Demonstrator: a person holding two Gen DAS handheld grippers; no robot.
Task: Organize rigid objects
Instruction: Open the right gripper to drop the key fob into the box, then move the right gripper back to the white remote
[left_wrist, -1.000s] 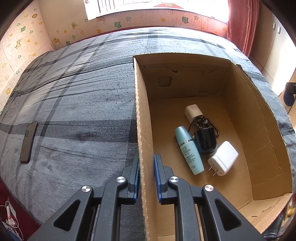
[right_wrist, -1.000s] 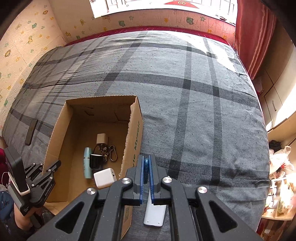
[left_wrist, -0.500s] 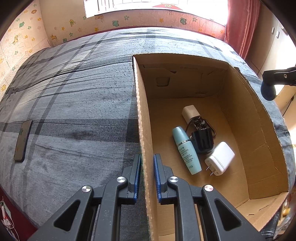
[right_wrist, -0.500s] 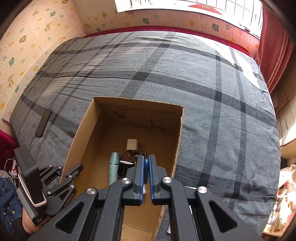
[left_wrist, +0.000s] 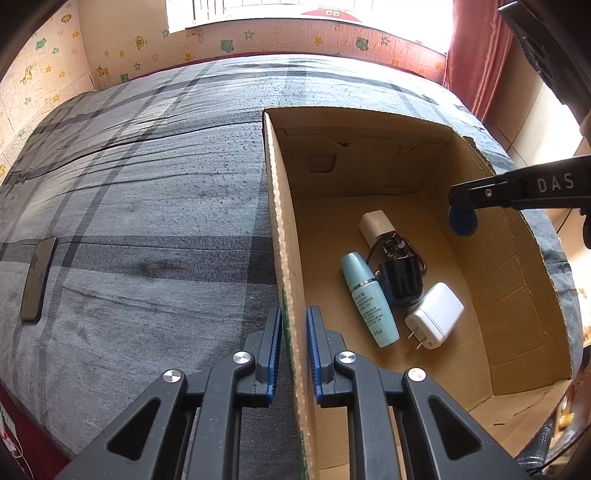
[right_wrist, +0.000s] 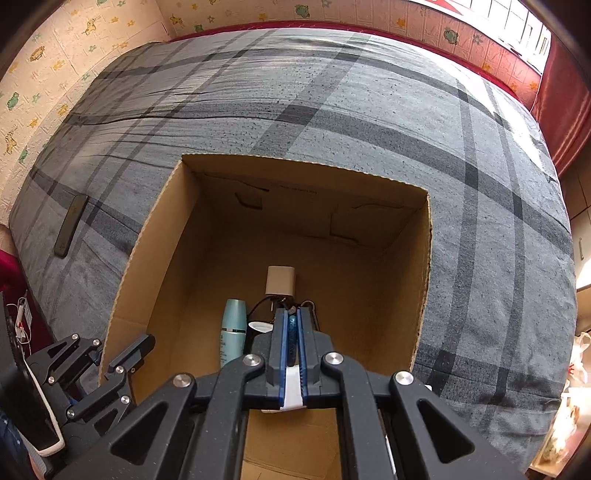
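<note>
My bed (left_wrist: 147, 192), grey plaid cover, carries an open cardboard box (left_wrist: 284, 236) toward its near edge. A dark phone (left_wrist: 37, 280) lies flat on the cover, well apart from my box's left wall.

The cardboard box (left_wrist: 517, 295) sits on the bed (left_wrist: 147, 184). Inside it, a bottle (left_wrist: 369, 299), charger (left_wrist: 436, 315), black holder (left_wrist: 400, 278) and small block (left_wrist: 375, 225) lie clustered together. A phone (left_wrist: 37, 278) lies well left of the box.
</note>
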